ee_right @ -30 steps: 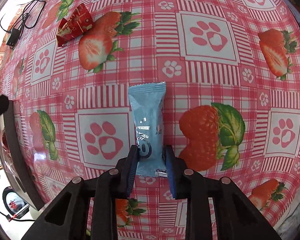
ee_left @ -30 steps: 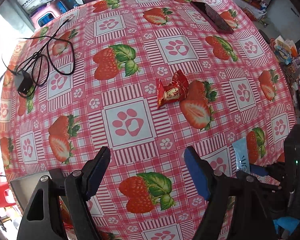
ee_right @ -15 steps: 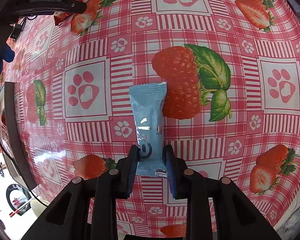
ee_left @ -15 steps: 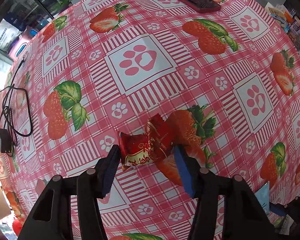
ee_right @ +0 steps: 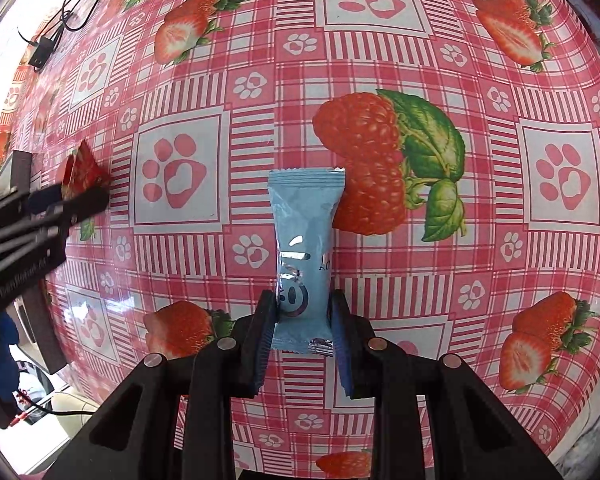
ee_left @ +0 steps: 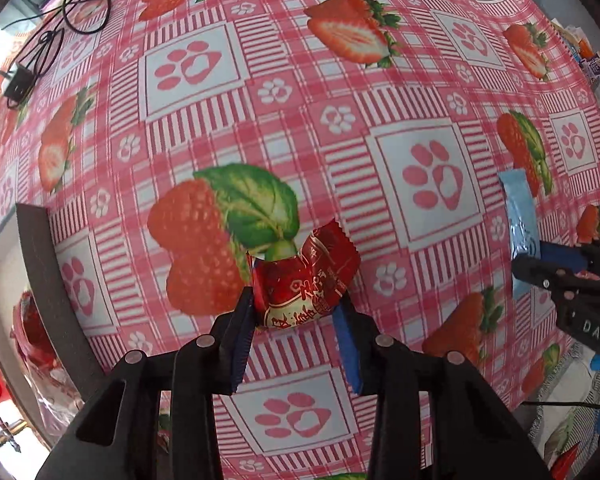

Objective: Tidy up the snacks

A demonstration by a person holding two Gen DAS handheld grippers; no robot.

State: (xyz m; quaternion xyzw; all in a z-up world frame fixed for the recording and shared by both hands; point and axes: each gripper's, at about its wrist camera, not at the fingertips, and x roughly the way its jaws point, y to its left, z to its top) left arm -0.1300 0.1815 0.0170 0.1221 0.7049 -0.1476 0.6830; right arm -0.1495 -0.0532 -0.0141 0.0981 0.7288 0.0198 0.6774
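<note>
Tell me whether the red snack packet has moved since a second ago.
Yes. The red snack packet lay beside a cut-strawberry print; now it sits between the left gripper pads, which have just been closing, over a whole strawberry print of the tablecloth.

left tongs [ee_left: 296, 312] gripping red snack packet [ee_left: 306, 280]

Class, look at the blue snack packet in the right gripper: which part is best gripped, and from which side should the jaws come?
Grip the blue snack packet across its narrow width near one crimped end, coming from straight above. It is long, flat and slim, so the jaws span its long edges easily. The right gripper holds it just this way.
</note>
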